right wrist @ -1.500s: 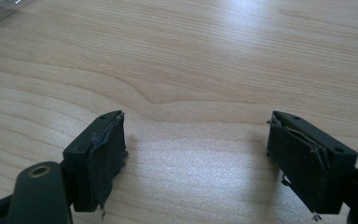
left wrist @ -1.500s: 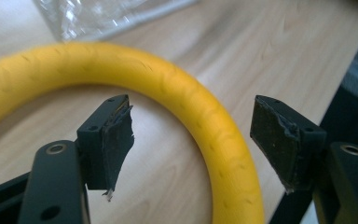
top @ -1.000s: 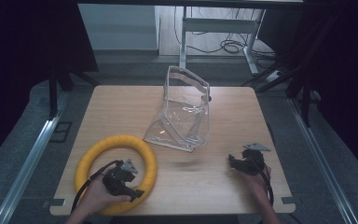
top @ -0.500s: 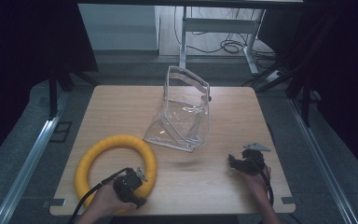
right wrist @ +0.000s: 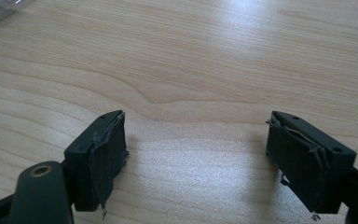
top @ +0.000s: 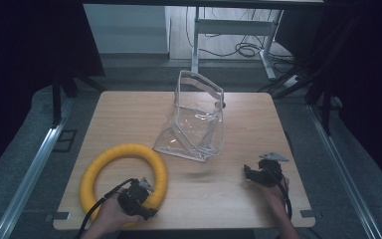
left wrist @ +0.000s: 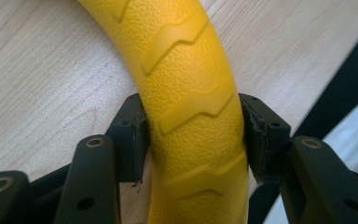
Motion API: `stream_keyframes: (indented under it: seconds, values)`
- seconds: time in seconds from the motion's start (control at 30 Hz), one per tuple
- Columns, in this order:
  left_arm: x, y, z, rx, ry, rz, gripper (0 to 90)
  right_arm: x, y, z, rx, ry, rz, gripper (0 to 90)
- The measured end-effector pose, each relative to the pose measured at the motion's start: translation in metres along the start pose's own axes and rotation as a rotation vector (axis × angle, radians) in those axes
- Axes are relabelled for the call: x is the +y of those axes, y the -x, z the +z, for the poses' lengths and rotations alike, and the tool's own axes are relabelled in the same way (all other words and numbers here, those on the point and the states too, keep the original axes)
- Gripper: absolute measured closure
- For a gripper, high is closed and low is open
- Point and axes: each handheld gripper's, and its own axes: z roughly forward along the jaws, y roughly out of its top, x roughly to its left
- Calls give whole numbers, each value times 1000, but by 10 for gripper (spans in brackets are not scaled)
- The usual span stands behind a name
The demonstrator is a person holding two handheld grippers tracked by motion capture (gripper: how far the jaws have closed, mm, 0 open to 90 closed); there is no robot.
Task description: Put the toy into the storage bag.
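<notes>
My work surface is a square light-wood table [top: 129, 114] filling the middle of the high view. A textured yellow foam ring [top: 122, 152] lies flat on it at lower left. A clear plastic zip pouch [top: 199, 127] stands just above centre, its open mouth tipped toward the far edge.

Bare wooden table [top: 219, 191] lies between the yellow ring [top: 122, 172] at near left and the right gripper [top: 251, 174], giving open passage. A clear plastic pouch [top: 196, 127] stands upright mid-table, blocking the centre; table strips to its left and right lie free.
</notes>
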Motion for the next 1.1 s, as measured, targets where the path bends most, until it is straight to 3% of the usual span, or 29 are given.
stream_keyframes:
  seconds: [0.17, 0.4, 0.7, 1.1]
  values:
    - [-3, -11, -21, -90, 104, -49, 479, 0, 0, 0, -3, -2, -3, 204]
    - [-9, -22, -49, -156, 251, -99, 482, 0, 0, 0, -4, -1, 2, 208]
    - [-12, -30, -78, -140, 376, -124, 481, 0, 0, 0, -4, 1, 4, 211]
    - [-23, -40, -105, -126, 506, -149, 484, 0, 1, -1, -7, 1, 7, 222]
